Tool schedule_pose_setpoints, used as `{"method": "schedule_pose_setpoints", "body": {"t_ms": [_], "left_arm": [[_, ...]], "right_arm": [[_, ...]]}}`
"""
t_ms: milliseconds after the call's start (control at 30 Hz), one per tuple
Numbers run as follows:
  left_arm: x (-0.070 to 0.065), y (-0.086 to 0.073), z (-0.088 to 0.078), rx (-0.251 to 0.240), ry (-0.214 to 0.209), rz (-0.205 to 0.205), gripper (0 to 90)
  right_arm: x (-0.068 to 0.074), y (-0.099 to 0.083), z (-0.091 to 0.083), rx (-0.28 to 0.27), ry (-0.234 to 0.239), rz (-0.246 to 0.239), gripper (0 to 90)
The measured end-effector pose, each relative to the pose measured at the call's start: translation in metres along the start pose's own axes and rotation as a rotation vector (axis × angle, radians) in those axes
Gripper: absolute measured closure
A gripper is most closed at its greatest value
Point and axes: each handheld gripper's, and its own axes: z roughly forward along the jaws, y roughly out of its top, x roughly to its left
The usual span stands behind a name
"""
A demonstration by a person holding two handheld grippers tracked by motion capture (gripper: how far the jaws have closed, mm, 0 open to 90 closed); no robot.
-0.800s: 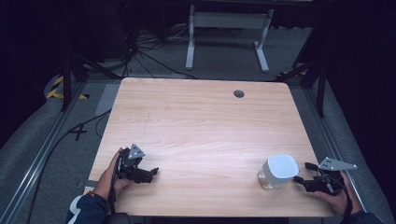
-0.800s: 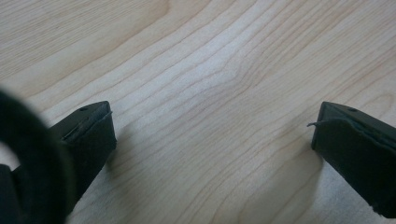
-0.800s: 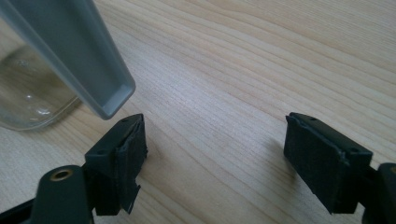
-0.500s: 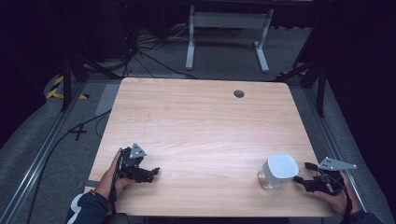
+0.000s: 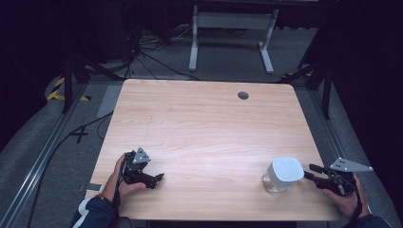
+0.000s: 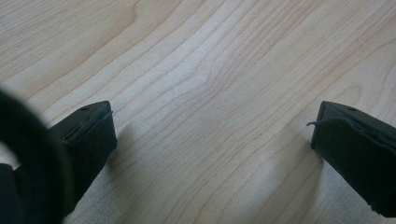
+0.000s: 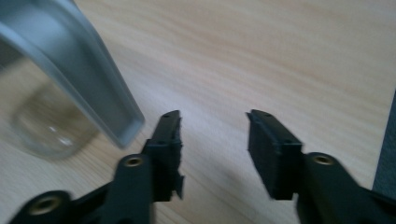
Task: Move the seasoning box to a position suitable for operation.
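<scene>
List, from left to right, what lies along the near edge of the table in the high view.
Left gripper → bare tabletop → jar → right gripper

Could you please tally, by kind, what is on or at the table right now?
Jars: 1, a clear jar with a white lid
Grippers: 2, the left gripper and the right gripper, both open
Tables: 1, the wooden table
Total: 4
</scene>
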Motion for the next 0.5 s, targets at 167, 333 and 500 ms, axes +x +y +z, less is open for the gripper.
{"method": "schedule_pose_setpoints", "body": {"t_ms": [167,333,500], "left_arm": [[0.0,0.002,0.002,0.005,-0.008,-0.004,0.2],[0.0,0.003,0.002,0.004,-0.009,-0.001,0.3],[0.0,0.003,0.002,0.004,-0.008,0.002,0.3]], "right_arm": [[0.004,0.021,-0.023,-0.149,0.004,-0.01,87.1],[0.013,0.04,-0.033,-0.21,0.039,-0.031,89.4],[0.038,0.061,-0.032,-0.216,0.085,-0.116,89.5]]}}
